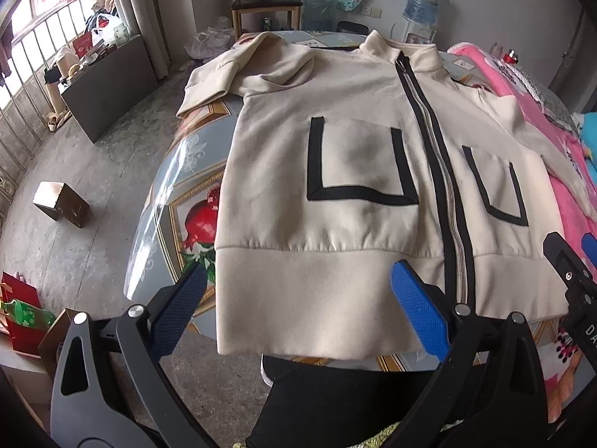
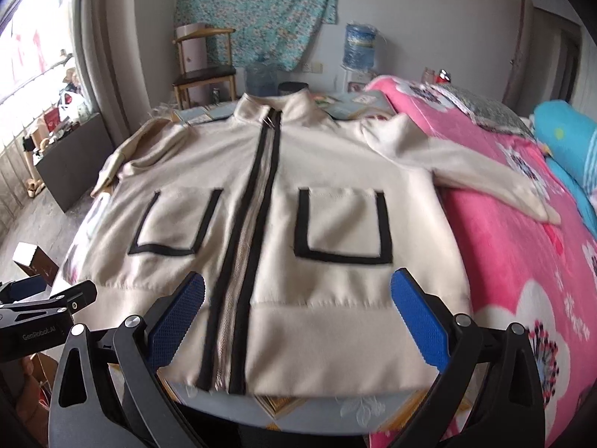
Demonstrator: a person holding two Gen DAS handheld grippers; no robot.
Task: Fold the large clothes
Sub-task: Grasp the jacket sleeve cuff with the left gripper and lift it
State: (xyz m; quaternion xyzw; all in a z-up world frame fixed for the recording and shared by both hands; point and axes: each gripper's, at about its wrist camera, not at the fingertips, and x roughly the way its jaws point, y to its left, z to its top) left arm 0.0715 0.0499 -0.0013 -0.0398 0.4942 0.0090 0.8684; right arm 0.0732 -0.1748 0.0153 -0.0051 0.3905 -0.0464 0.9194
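Note:
A cream zip-up jacket [image 1: 335,186] with black trim and two black-edged pockets lies flat, front up, on a round table [image 1: 186,171]; it also shows in the right wrist view [image 2: 298,194]. Its zipper [image 1: 440,171] is closed. The left sleeve [image 1: 216,74] is bent near the table's far left edge. The right sleeve [image 2: 466,164] stretches onto a pink blanket. My left gripper [image 1: 298,298] is open and empty, above the jacket's hem on the left side. My right gripper [image 2: 298,302] is open and empty, above the hem on the right side.
A bed with a pink flowered blanket [image 2: 522,261] abuts the table on the right. A wooden chair [image 2: 205,71] and a water dispenser [image 2: 358,48] stand behind the table. A low dark cabinet [image 1: 108,86] and a small box [image 1: 61,203] are on the floor at left.

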